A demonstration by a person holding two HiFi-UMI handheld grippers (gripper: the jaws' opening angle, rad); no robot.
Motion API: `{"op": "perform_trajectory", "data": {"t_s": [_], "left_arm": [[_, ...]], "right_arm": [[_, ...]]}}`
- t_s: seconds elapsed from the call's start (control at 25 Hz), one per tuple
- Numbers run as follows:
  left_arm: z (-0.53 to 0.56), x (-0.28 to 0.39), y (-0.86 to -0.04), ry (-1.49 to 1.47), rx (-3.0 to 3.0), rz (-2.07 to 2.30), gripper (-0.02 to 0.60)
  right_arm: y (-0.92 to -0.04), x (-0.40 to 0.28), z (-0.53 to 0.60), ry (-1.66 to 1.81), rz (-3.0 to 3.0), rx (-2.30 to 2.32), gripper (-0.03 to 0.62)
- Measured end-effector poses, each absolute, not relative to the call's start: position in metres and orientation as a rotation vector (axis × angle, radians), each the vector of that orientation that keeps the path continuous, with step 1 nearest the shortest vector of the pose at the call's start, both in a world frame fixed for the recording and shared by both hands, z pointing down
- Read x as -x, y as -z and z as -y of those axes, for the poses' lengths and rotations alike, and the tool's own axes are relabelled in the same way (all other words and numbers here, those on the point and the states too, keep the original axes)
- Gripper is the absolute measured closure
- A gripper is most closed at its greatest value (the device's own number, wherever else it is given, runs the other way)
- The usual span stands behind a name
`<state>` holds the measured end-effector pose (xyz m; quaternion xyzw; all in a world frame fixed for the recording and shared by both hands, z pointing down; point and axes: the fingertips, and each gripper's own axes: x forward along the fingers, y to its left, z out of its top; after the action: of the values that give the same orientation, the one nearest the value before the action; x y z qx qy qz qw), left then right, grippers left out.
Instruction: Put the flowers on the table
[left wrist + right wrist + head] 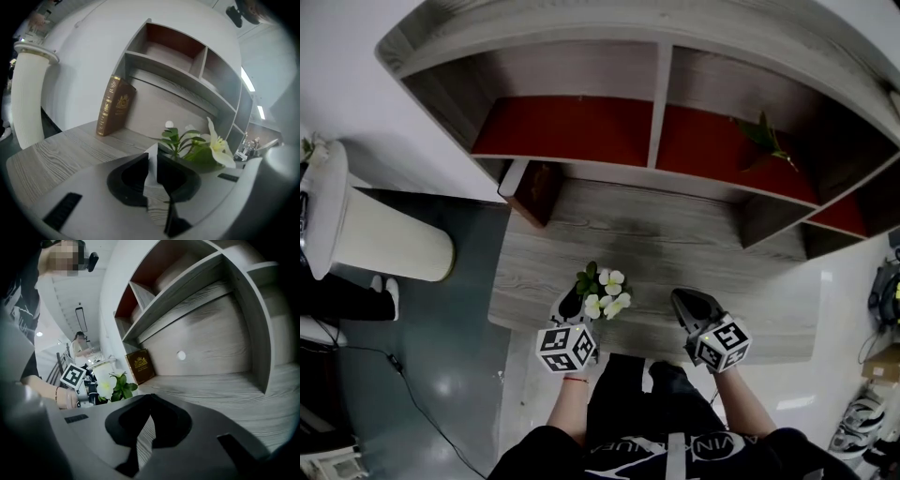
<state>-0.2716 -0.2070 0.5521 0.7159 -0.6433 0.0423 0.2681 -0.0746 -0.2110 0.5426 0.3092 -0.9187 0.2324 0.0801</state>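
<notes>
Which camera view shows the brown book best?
The left gripper view: the brown book is large, spine and cover visible. The right gripper view shows it small; the head view only from above.

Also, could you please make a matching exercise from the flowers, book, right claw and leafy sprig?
1 flowers
2 brown book
3 right claw
4 leafy sprig

A shut, empty
B in a red-lined shelf compartment
C in the left claw
D leaning at the table back left

Pairs: 1-C, 2-D, 3-A, 4-B
</notes>
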Motion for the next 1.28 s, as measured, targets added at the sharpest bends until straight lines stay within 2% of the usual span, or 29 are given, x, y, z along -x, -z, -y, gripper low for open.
{"op": "perform_trajectory", "data": {"t_s": [1.28], "left_arm": [[0.395, 0.299, -0.568, -0.04, -1.919, 1.617, 0.525]], "right_arm": [[-0.574, 0.098, 0.252, -0.754, 2.675, -1.127, 0.582]]}}
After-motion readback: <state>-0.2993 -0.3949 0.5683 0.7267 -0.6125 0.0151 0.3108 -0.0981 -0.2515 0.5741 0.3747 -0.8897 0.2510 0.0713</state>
